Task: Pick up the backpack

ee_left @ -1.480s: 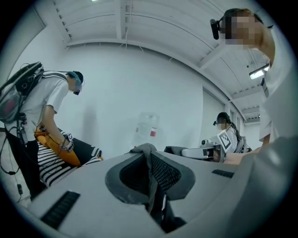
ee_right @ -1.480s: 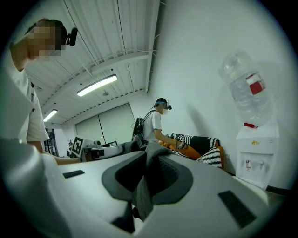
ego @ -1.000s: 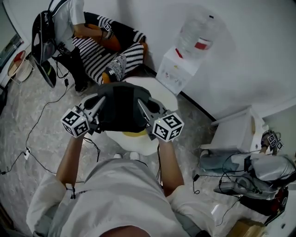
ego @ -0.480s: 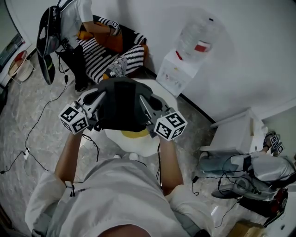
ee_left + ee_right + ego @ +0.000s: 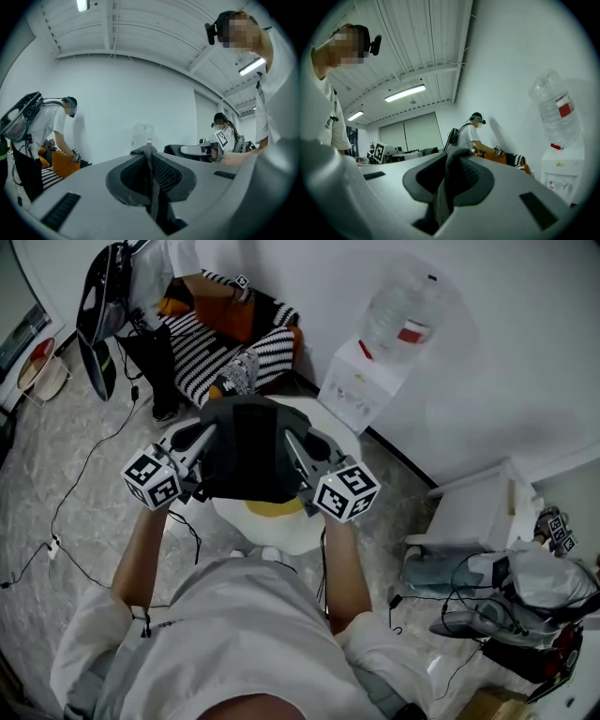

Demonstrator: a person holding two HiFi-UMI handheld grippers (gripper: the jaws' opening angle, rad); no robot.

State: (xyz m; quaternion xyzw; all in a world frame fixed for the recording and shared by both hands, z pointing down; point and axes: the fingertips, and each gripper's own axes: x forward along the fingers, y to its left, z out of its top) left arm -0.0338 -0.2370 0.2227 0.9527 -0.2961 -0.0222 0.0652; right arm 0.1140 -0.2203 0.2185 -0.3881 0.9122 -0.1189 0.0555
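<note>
As both point forward, level, left claw (image 5: 202,433) and right claw (image 5: 290,439) pinch the backpack (image 5: 247,454).

Lighting's flat and soft, all from overhead. In the left gripper view one ceiling tube (image 5: 83,4) blows out at the top edge and a strip light (image 5: 251,66) glares on the right. The right gripper view has a bright ceiling strip (image 5: 405,93) too. Both those views are heavy fisheye: walls bend, corners go black. Stuff right up against the lens is soft, the room behind is sharper. Head view is a bit dim and greyish, with curved edges. The water bottle (image 5: 405,306) throws a faint shadow on the wall (image 5: 525,352). The backpack (image 5: 246,451) is basically a dark blob with hardly any detail.
</note>
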